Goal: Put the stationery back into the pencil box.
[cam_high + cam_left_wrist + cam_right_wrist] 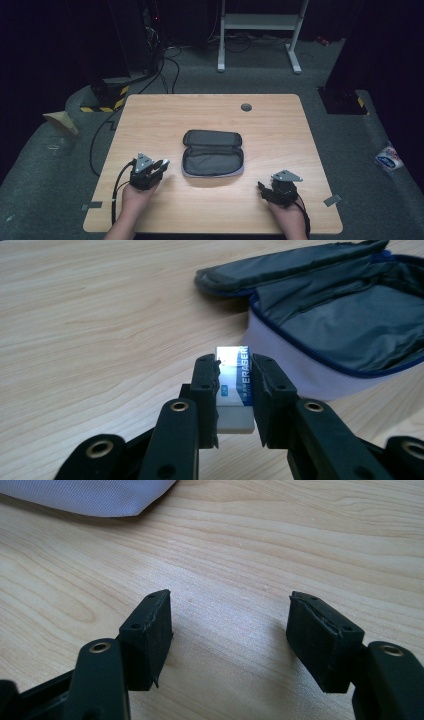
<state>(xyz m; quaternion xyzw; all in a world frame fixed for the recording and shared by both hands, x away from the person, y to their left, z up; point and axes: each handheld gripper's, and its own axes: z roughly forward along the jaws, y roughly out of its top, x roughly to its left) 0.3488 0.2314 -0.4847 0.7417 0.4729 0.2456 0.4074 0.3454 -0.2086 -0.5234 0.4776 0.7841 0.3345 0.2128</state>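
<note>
A grey pencil case (213, 153) lies unzipped and laid flat at the middle of the wooden table (280, 120). In the left gripper view its blue-zipped lower half (340, 335) is just ahead and to the right. My left gripper (234, 375) is shut on a white eraser (234, 390) in a blue and white sleeve, lifted off the wood. From above, the left gripper (161, 164) sits left of the case with the eraser (163, 162) at its tip. My right gripper (230, 630) stands open over bare wood, and it (261, 189) is at the case's lower right.
A round grommet (246, 107) is set in the table near its far edge. A corner of the case's pale outer fabric (90, 497) shows ahead of the right gripper. Cables (102, 135) and a white frame (260, 30) stand on the floor beyond the table.
</note>
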